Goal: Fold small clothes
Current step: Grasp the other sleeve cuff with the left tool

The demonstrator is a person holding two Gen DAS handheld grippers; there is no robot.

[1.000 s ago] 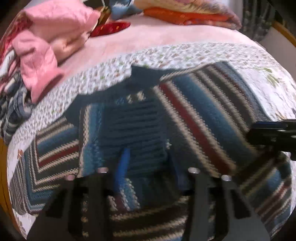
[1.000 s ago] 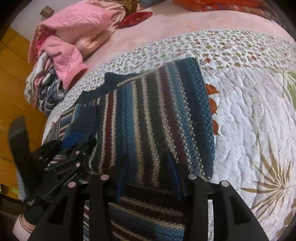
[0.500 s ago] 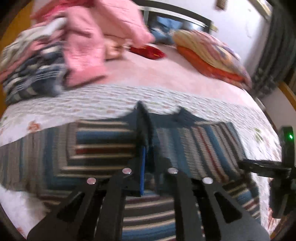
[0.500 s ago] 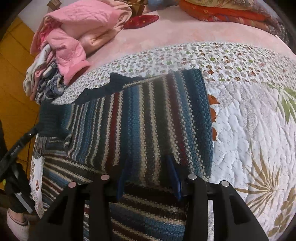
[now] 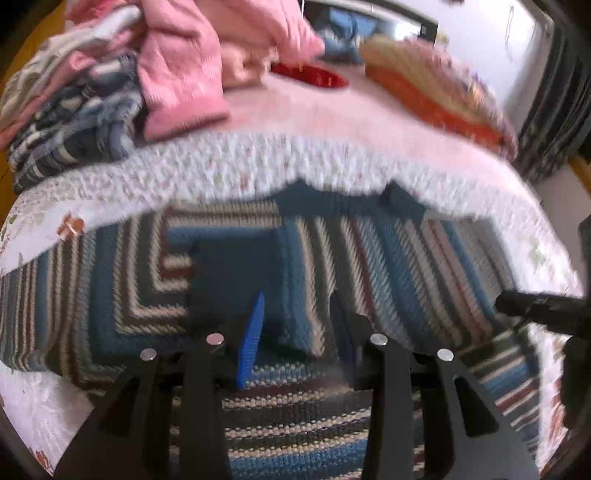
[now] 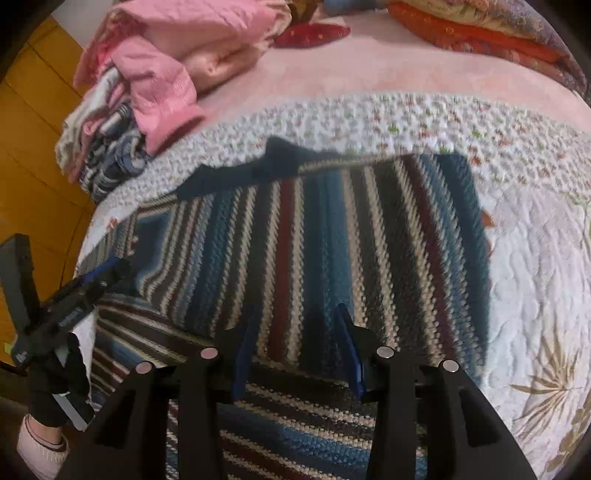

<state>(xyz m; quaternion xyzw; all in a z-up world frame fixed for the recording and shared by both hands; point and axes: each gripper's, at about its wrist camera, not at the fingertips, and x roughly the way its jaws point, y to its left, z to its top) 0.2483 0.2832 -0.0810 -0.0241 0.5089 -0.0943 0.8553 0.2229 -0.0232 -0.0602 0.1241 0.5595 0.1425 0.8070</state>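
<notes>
On the quilt (image 6: 535,258), a striped knit sweater (image 6: 369,240) lies flat; both grippers' fingers apart.

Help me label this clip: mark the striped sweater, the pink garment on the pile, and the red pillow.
striped sweater (image 6: 332,236), right wrist view, middle of the folded body.
pink garment (image 6: 162,92), right wrist view, its hanging sleeve.
red pillow (image 6: 314,34), right wrist view, its centre.

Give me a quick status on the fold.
Left tool open, right tool open, both over sweater. Sweater flat on quilt, sleeves folded in. Clothes pile clear of it.
</notes>
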